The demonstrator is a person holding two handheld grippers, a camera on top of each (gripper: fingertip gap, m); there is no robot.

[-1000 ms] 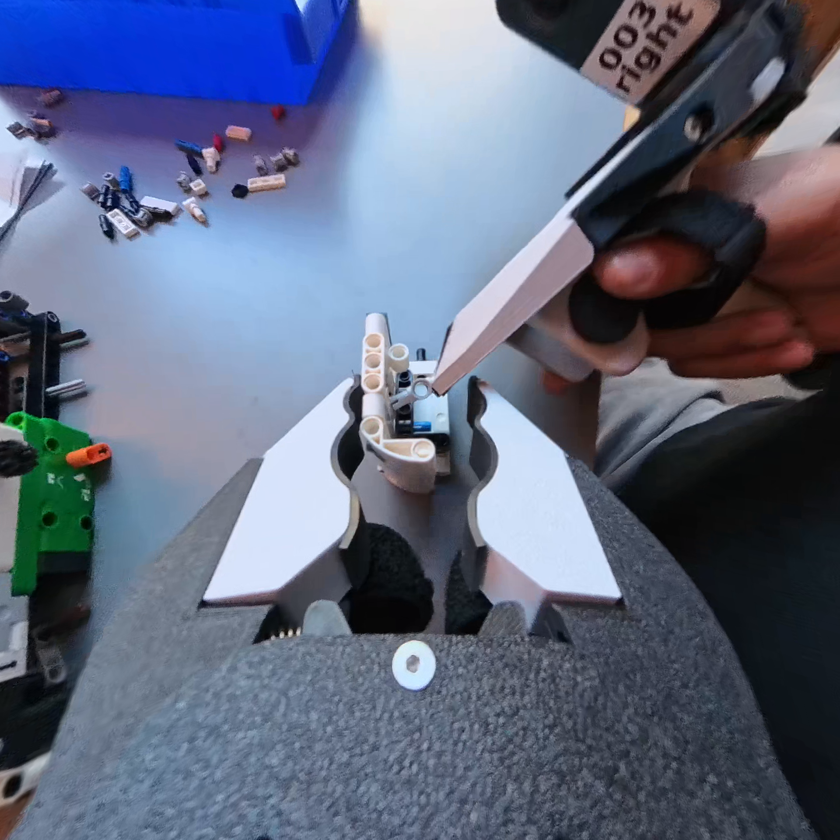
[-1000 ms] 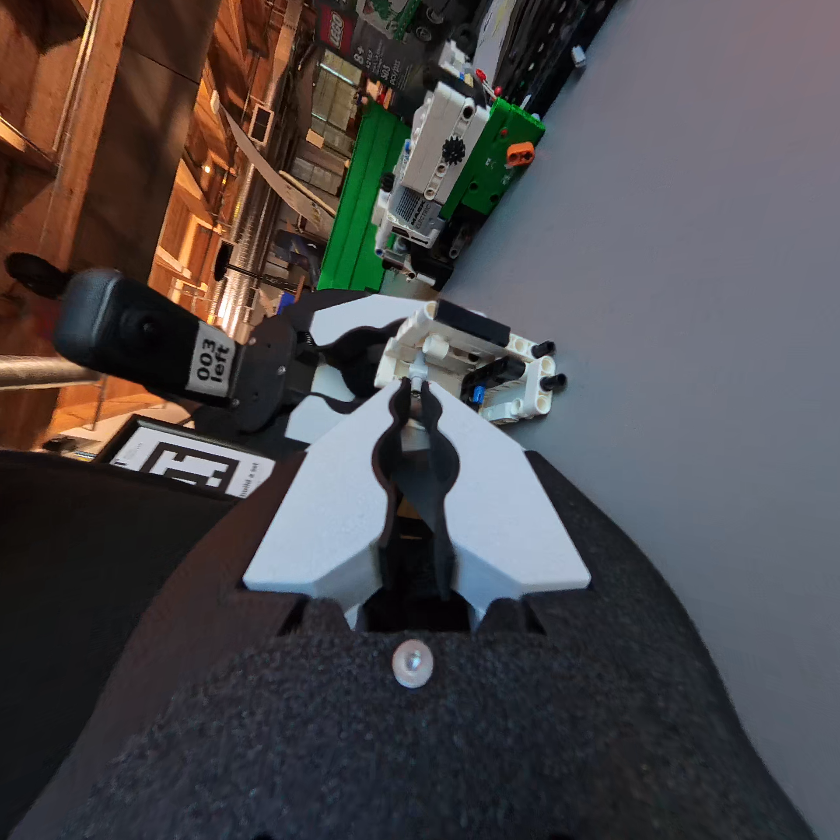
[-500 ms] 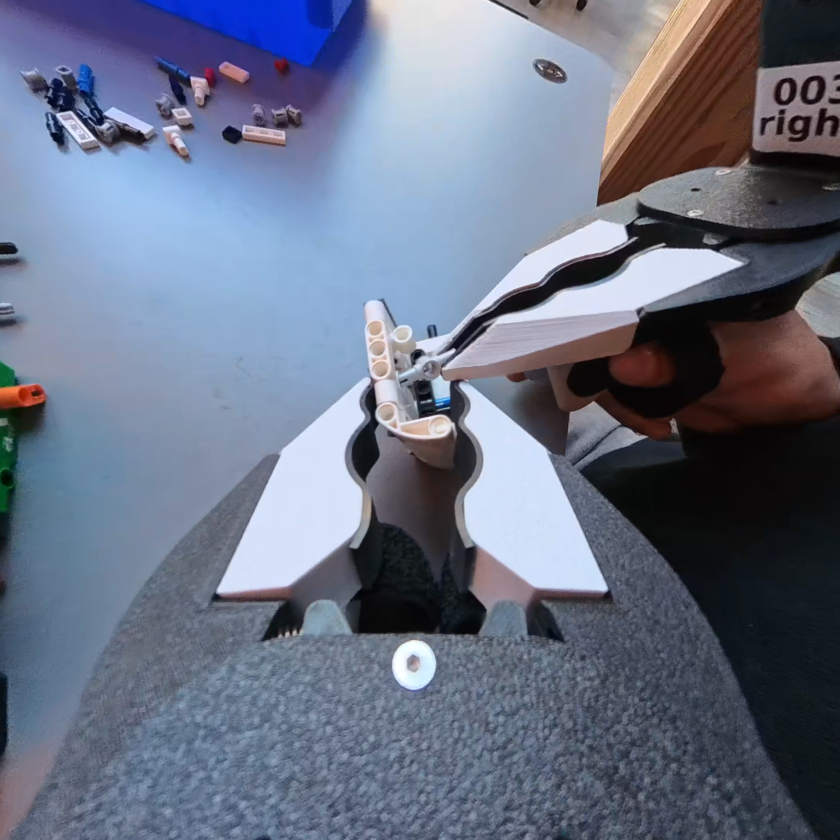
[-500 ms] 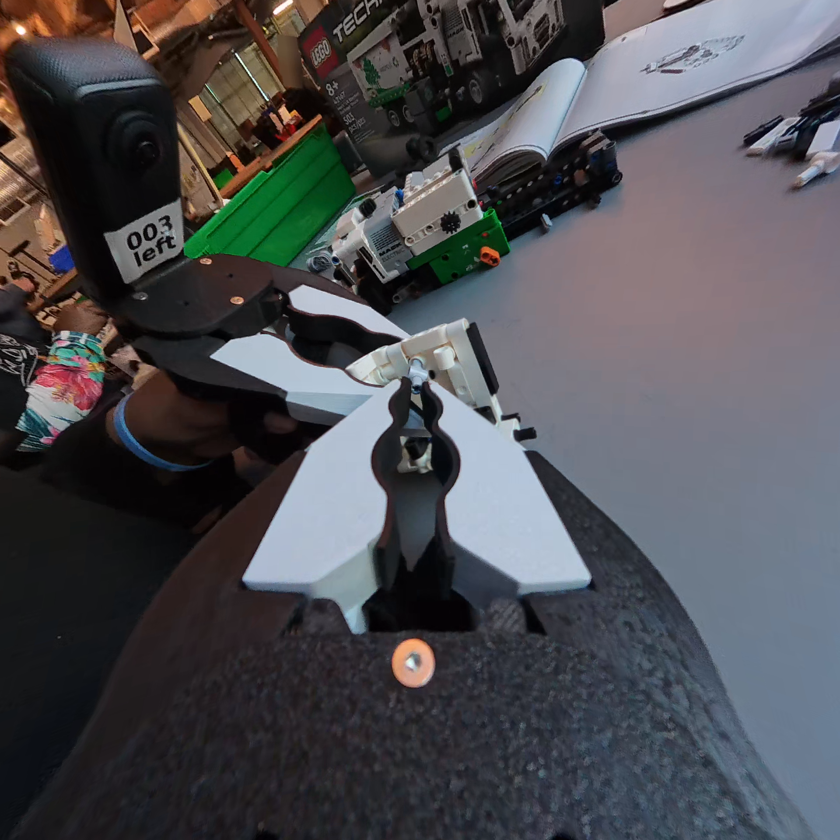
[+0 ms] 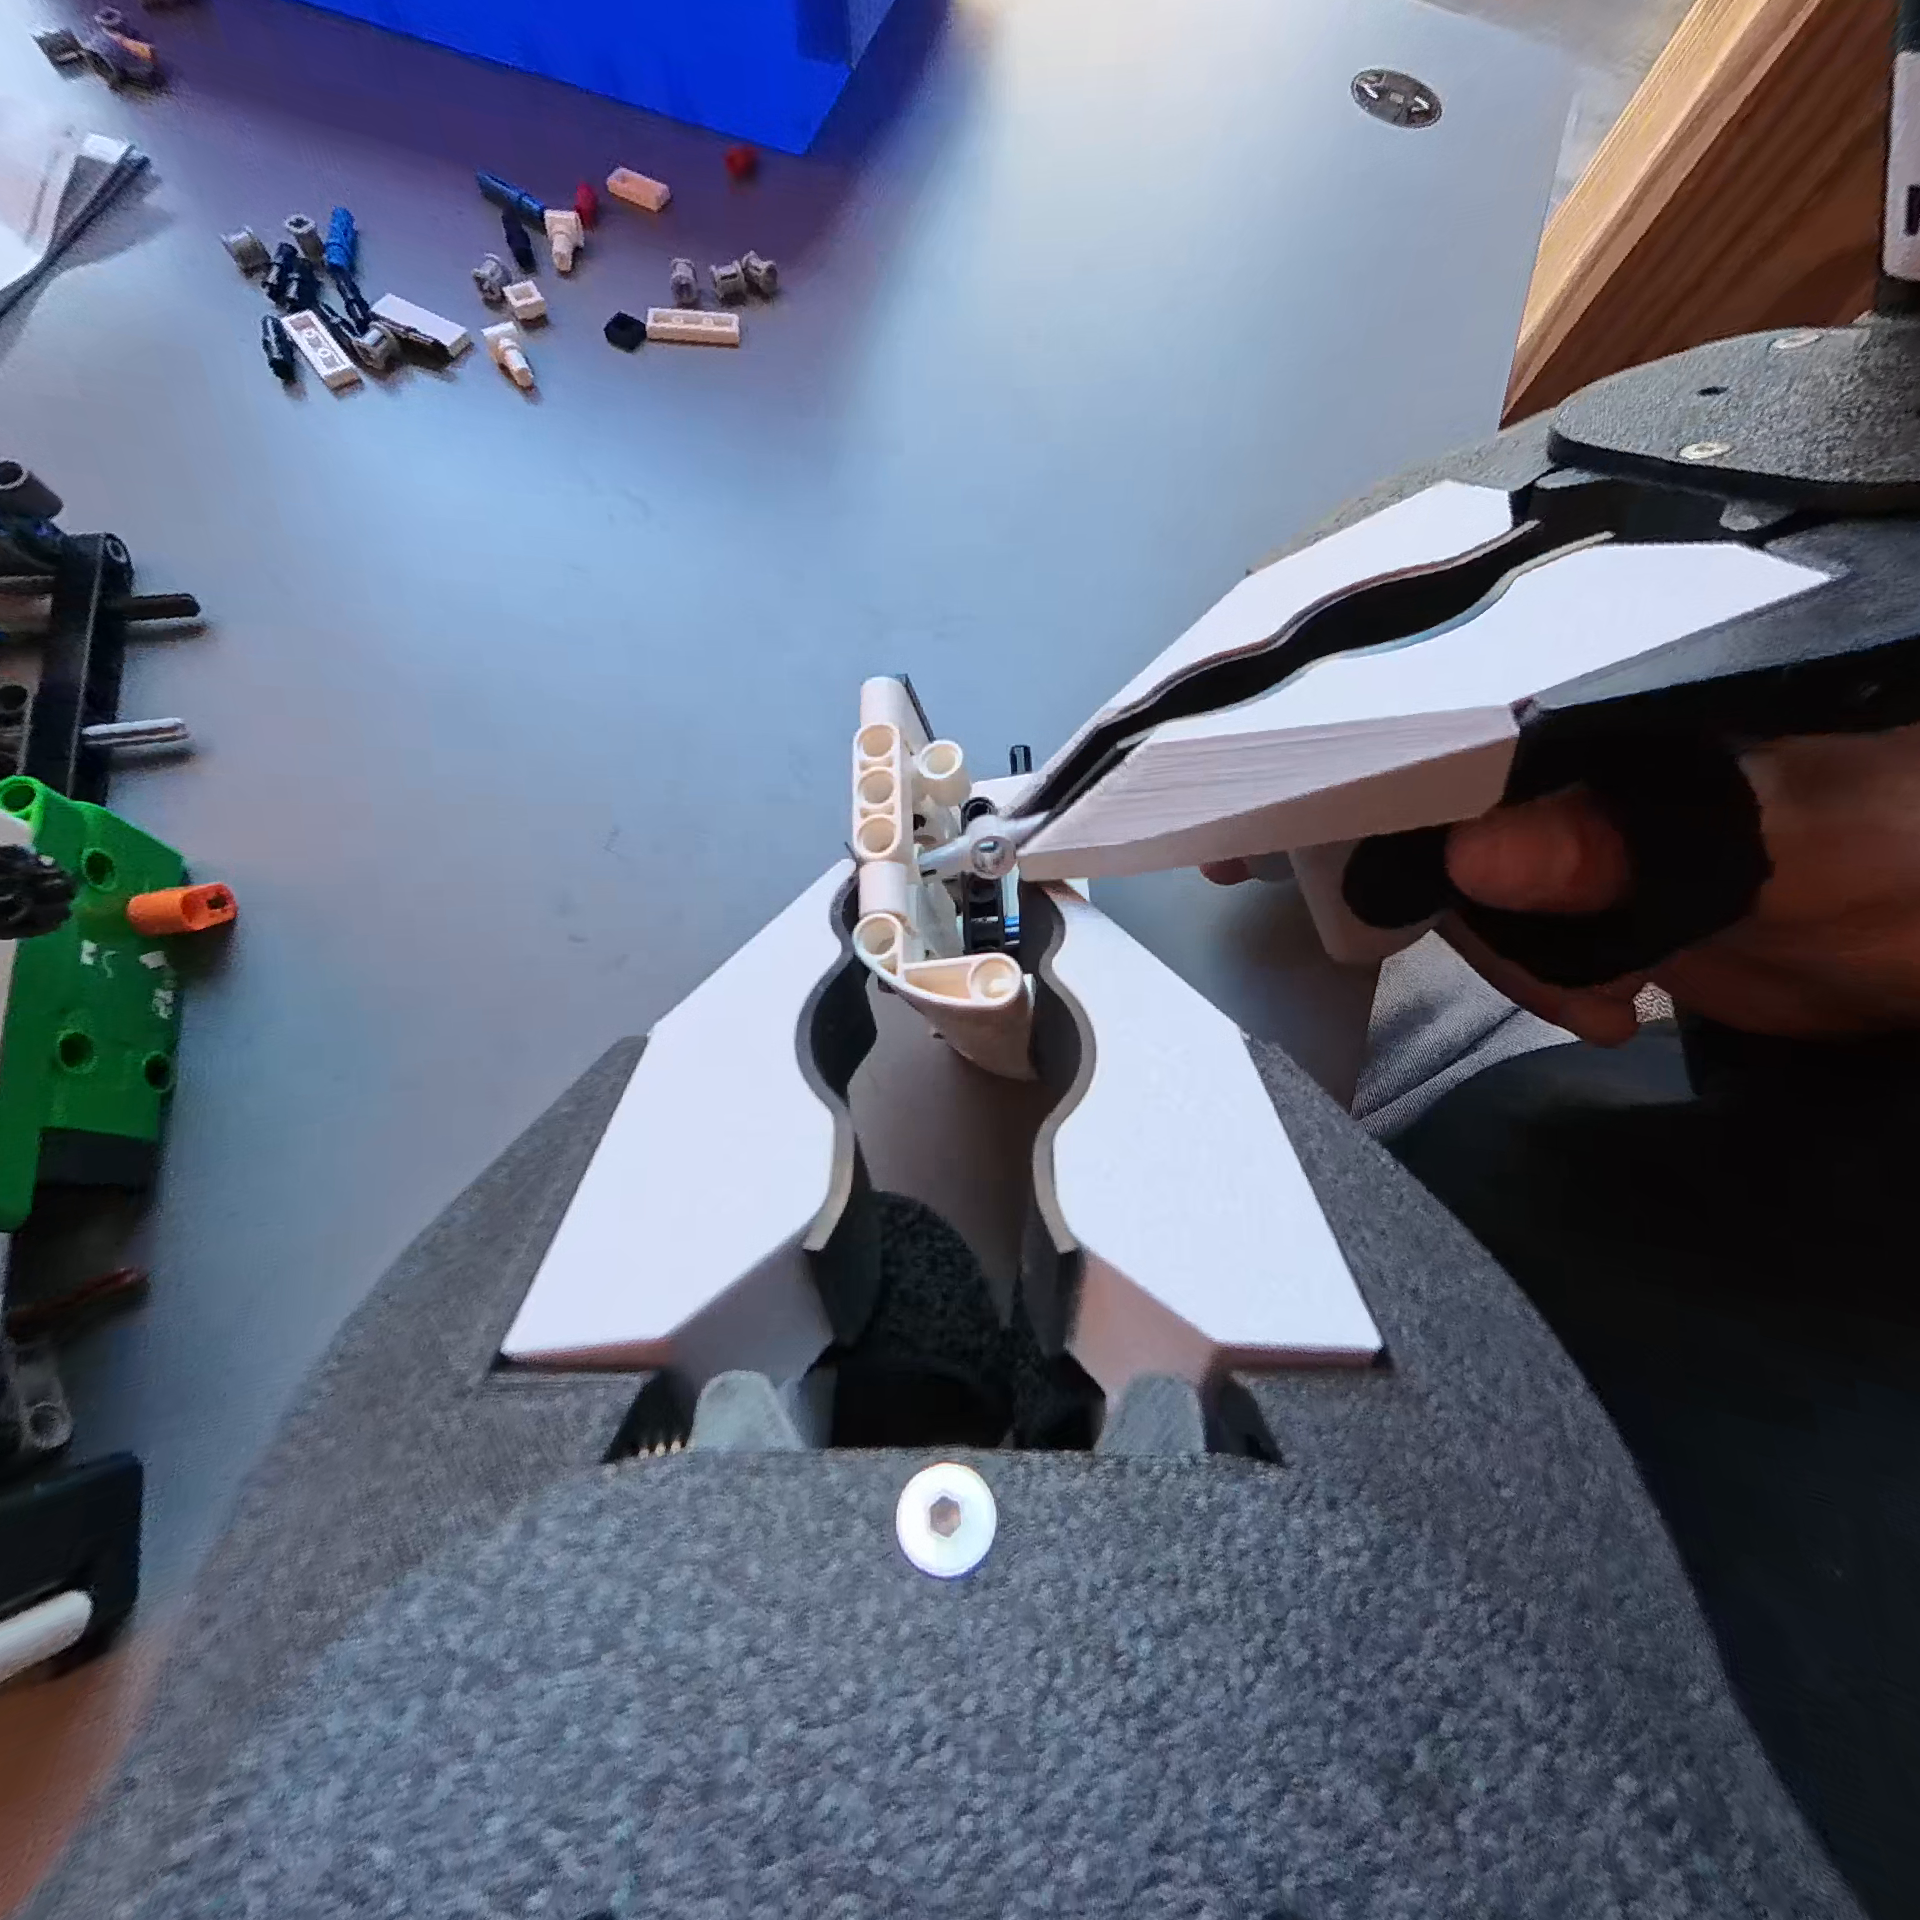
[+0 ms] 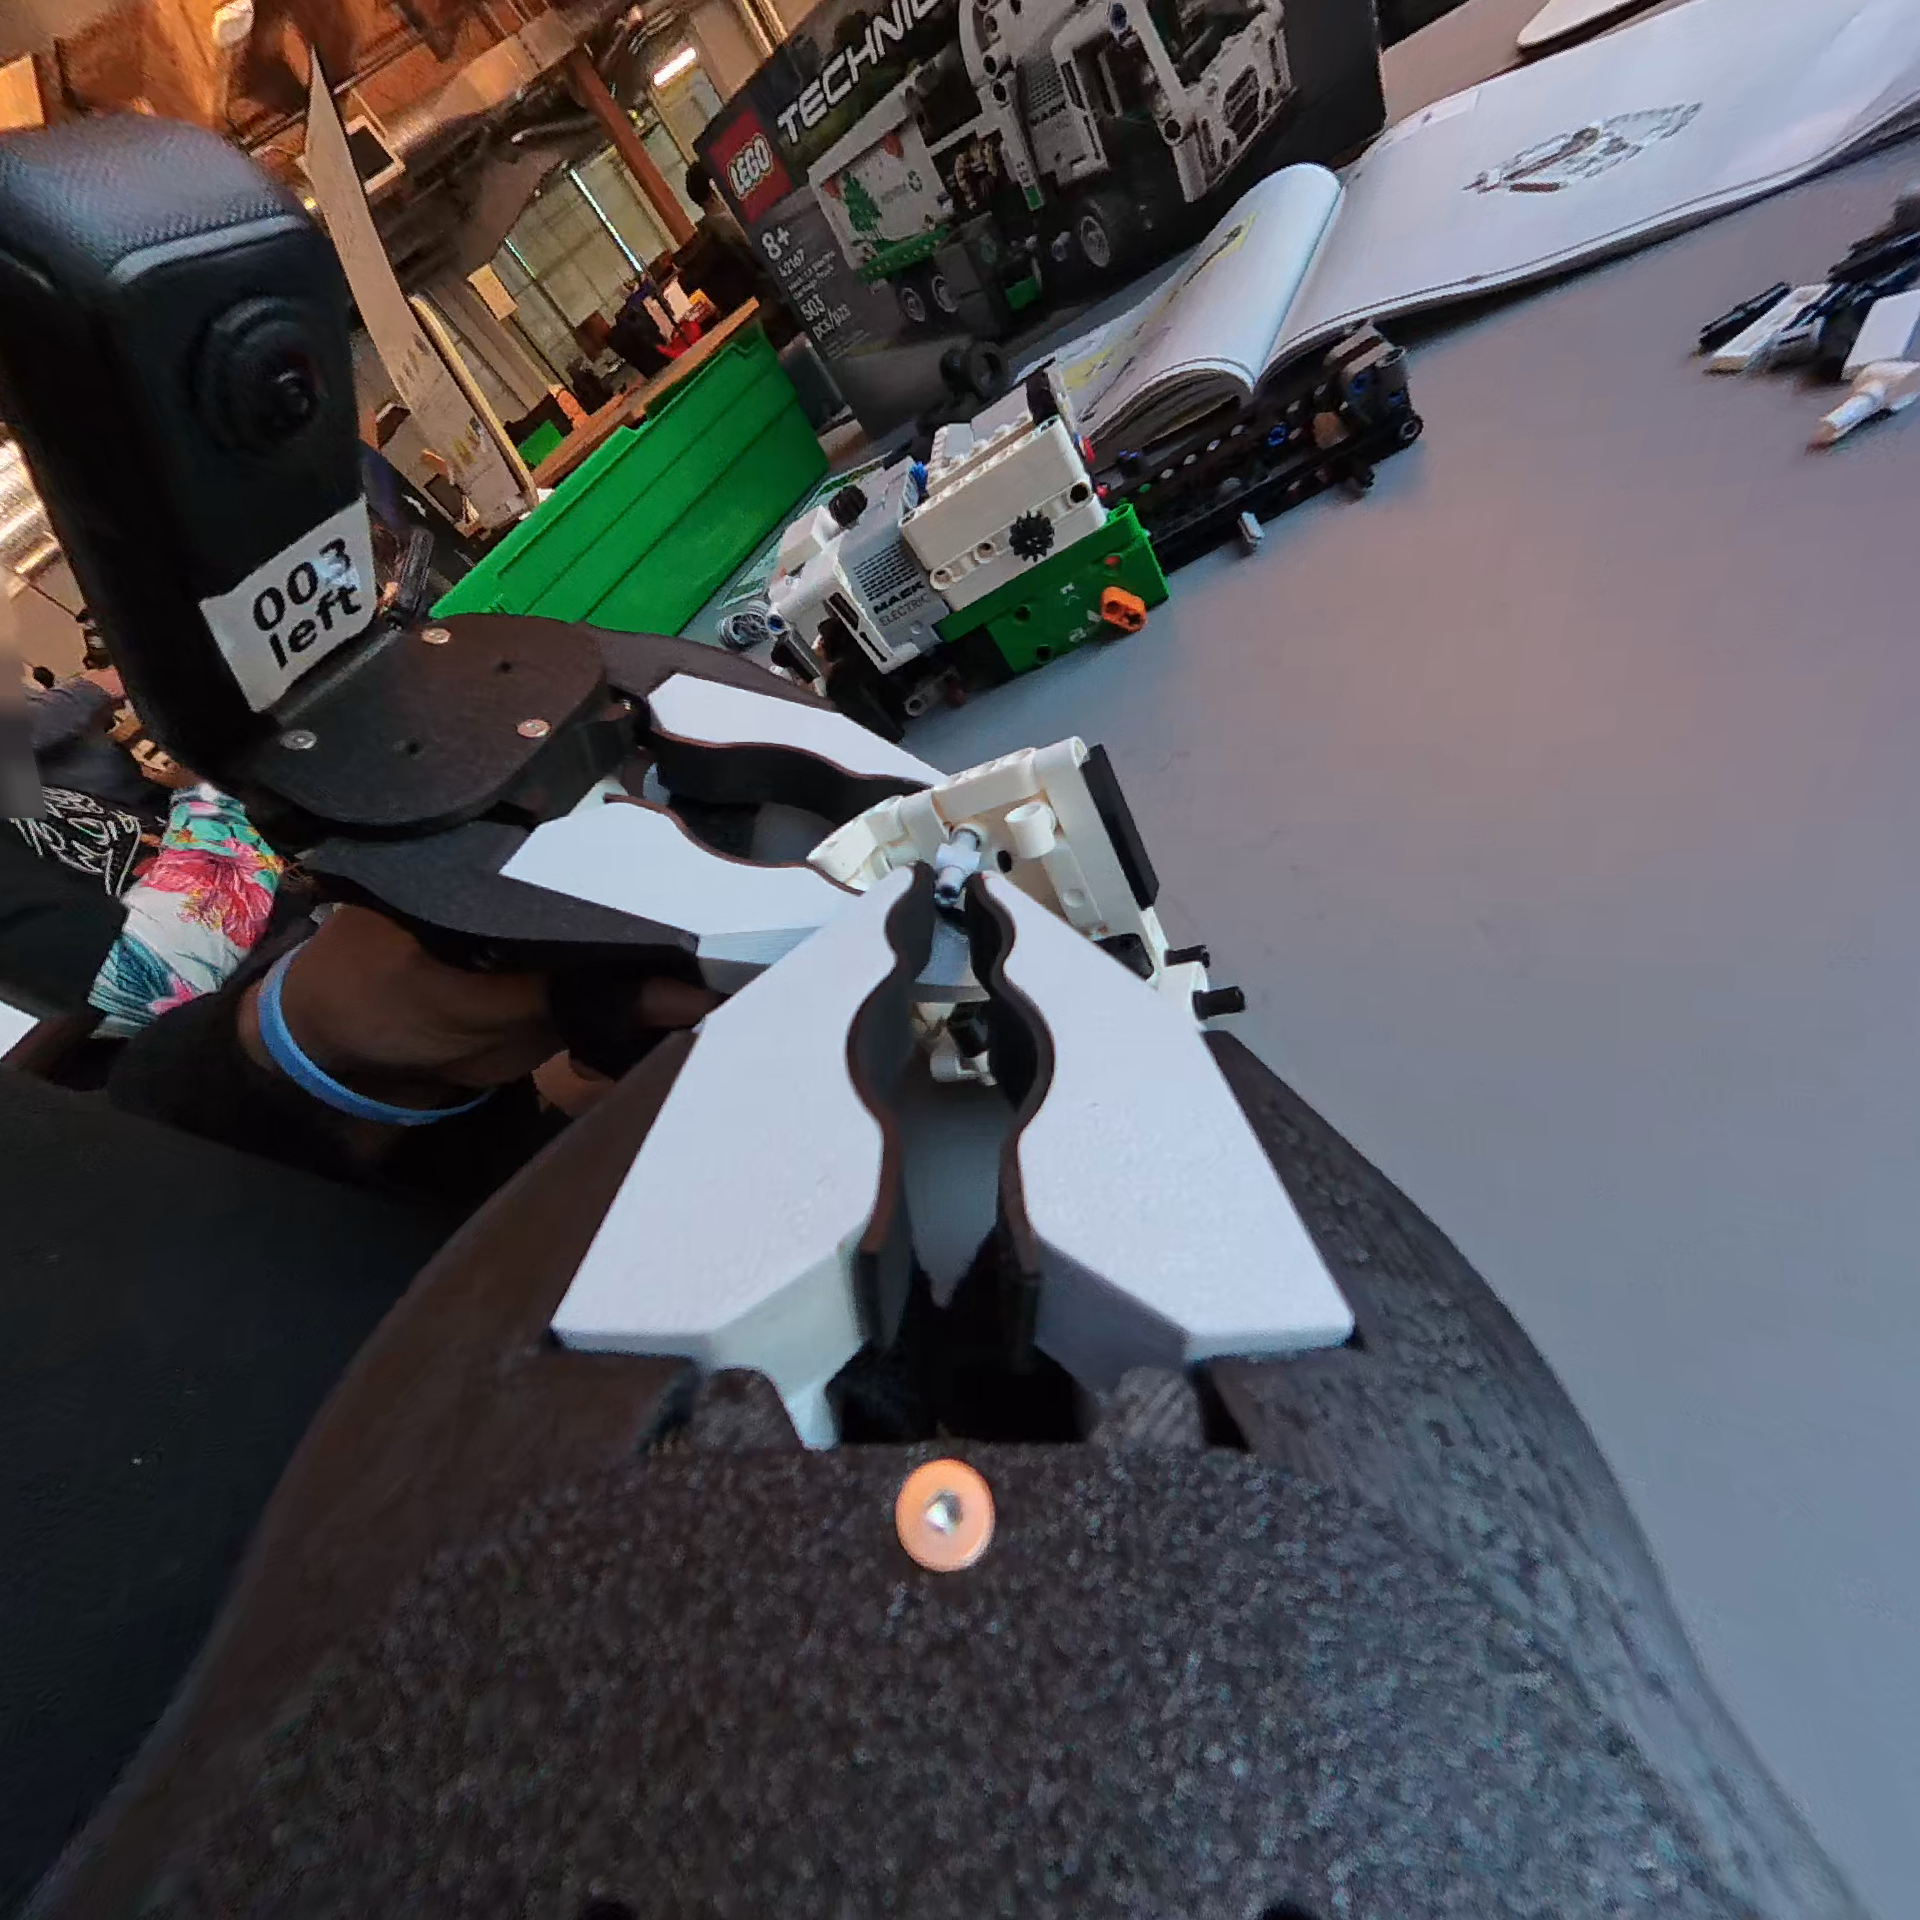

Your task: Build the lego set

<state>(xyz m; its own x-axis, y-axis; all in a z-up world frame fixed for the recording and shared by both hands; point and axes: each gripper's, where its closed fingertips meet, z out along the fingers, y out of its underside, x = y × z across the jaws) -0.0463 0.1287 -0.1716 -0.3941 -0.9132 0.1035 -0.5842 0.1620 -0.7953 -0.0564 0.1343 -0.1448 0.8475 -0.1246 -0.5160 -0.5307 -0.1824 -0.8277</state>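
Between the white fingers of the left hand-held gripper, clamped tight: the small white lego assembly, lifted above the grey surface. Pressed against that assembly's right side, the right hand-held gripper, pinched shut on a little grey pin. Left of the assembly, flat on the surface, the green-and-white truck build. Beyond the assembly, scattered loose pieces and a blue bin. Behind the truck build, an open instruction booklet.
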